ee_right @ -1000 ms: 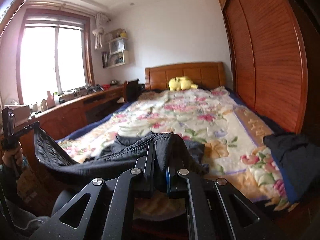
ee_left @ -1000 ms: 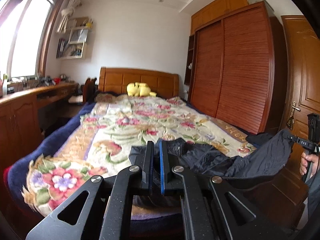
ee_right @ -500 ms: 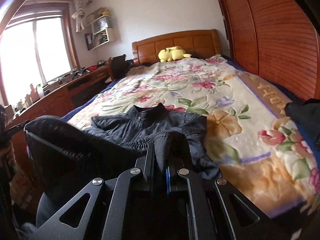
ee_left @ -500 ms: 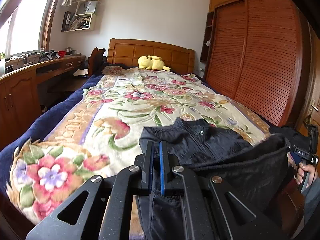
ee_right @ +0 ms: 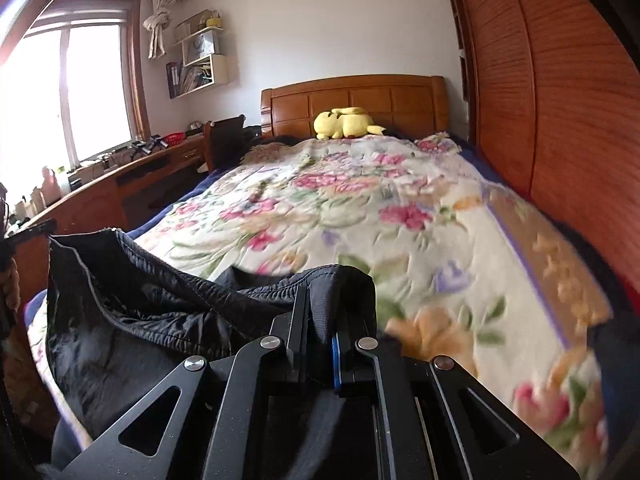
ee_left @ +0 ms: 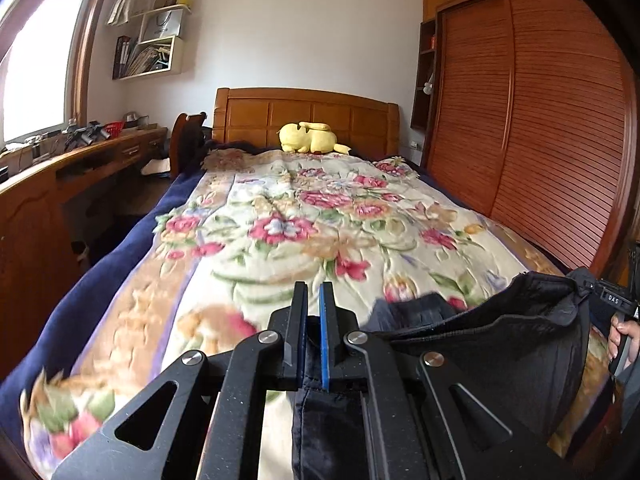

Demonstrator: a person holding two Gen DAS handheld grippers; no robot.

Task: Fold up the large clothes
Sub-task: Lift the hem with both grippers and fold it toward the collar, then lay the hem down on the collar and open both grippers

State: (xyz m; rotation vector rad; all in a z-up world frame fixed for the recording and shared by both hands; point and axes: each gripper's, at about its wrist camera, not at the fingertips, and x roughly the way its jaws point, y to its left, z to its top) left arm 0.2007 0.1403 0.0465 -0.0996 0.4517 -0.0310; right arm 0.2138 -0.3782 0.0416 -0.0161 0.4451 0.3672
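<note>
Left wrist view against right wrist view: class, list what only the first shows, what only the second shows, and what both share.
Only the left wrist view: the left hand-held gripper up close, shut on the black jacket, and a narrow open shelf beside the wardrobe.
Only the right wrist view: the right hand-held gripper up close, shut on the jacket, and the whole window.
Both: floral blanket, yellow plush toy, wooden headboard, desk.

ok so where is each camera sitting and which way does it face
Left wrist: on the left tongs, looking up the floral bed to the headboard; shows its fingers shut on the black jacket and the person's hand at far right.
Right wrist: on the right tongs, facing likewise; its fingers pinch the jacket's other edge.
Shared: bed, jacket, yellow plush toy.
</note>
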